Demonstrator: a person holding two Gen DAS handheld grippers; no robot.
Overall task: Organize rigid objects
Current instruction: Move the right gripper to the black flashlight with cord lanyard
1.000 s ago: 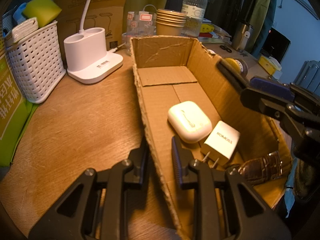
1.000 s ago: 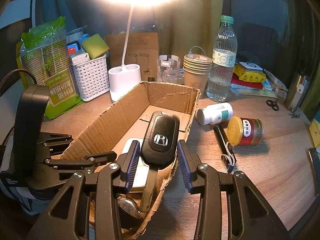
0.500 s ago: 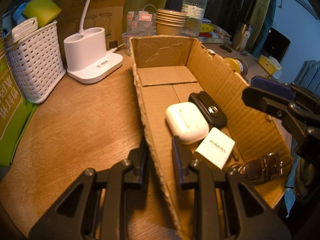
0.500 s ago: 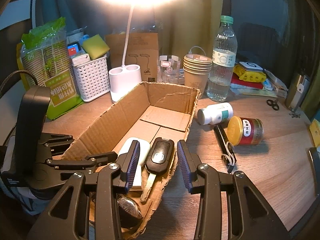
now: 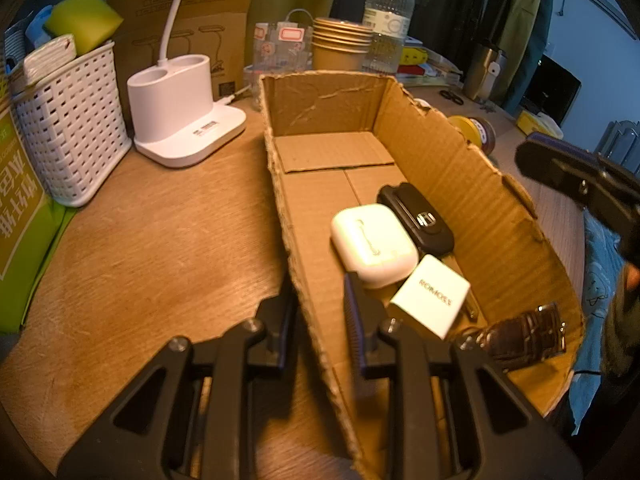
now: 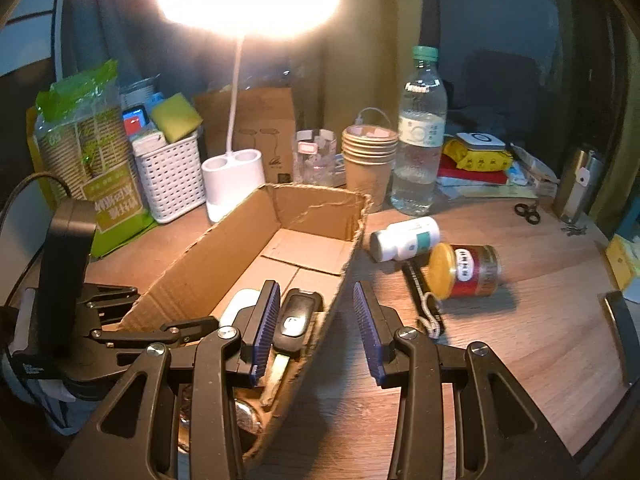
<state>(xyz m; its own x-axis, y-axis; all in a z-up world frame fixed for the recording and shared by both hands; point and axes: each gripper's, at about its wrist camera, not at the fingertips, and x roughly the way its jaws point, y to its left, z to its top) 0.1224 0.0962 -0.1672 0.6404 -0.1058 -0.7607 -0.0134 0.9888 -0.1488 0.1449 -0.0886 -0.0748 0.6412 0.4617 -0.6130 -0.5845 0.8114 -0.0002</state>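
An open cardboard box [image 5: 460, 168] lies on the wooden desk. Inside lie a black car key [image 5: 416, 220], a white earbud case [image 5: 372, 244], a white charger [image 5: 430, 296] and a brown watch [image 5: 524, 336]. My left gripper [image 5: 320, 312] is shut on the box's left wall. My right gripper [image 6: 316, 320] is open and empty, straddling the box's right wall [image 6: 340, 276] above the car key [image 6: 296, 316]. On the desk to the right lie a white pill bottle [image 6: 404, 238], a red tin with a yellow lid [image 6: 464, 270] and a black flashlight [image 6: 420, 296].
A white lamp base [image 5: 180, 120], a white basket [image 5: 68, 136], a stack of paper cups [image 6: 370, 160] and a water bottle [image 6: 418, 136] stand behind the box. Small scissors [image 6: 528, 212] and a metal flask [image 6: 576, 188] are at the far right.
My right gripper let go of the car key, which dropped into the box beside the earbud case. The gripper then opened wider and shifted right over the box wall. The left gripper stayed put.
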